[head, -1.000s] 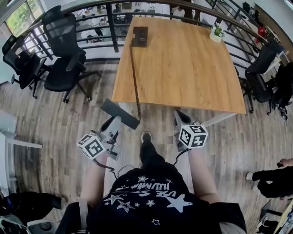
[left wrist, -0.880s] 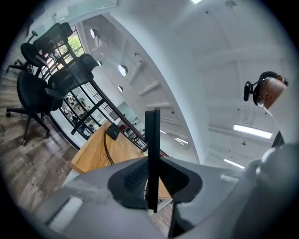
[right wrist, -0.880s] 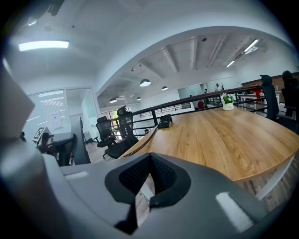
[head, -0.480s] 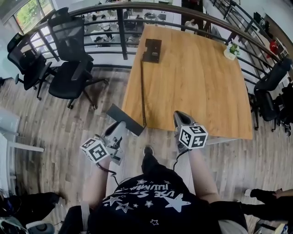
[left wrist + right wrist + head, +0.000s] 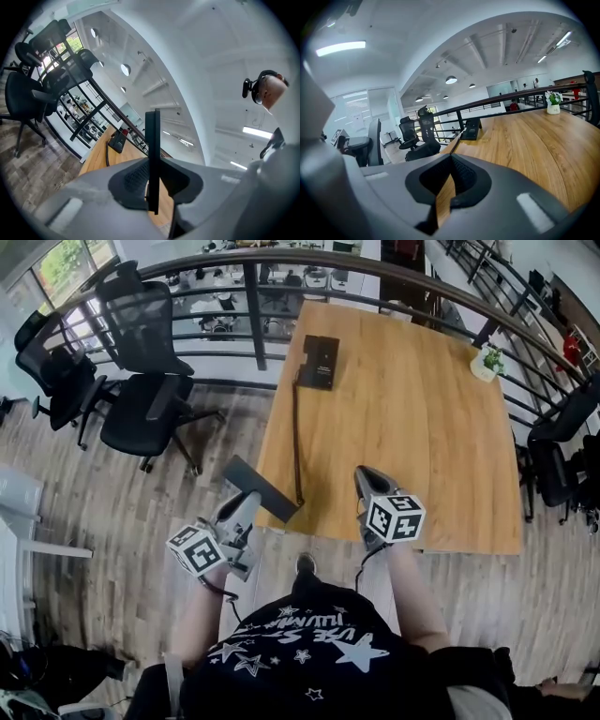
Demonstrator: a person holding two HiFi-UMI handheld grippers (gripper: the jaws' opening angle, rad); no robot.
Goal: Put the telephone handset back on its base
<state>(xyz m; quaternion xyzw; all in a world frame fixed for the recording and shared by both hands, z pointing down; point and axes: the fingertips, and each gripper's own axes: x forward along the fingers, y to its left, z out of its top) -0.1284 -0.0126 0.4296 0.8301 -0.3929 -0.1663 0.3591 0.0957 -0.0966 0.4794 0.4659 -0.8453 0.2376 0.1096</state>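
The black telephone base lies at the far left corner of the wooden table. A dark cord runs from it along the table's left side to the handset, a dark flat slab held off the near left edge. My left gripper is shut on the handset, which stands edge-on between the jaws in the left gripper view. My right gripper hovers over the table's near edge, shut and empty. The base shows far ahead in the right gripper view.
Black office chairs stand on the wood floor left of the table, with more chairs to its right. A dark railing curves behind the table. A small potted plant sits at the far right corner.
The person has stepped closer to the table, so both grippers now reach its near edge. The handset stays in the left gripper and the right one stays shut.
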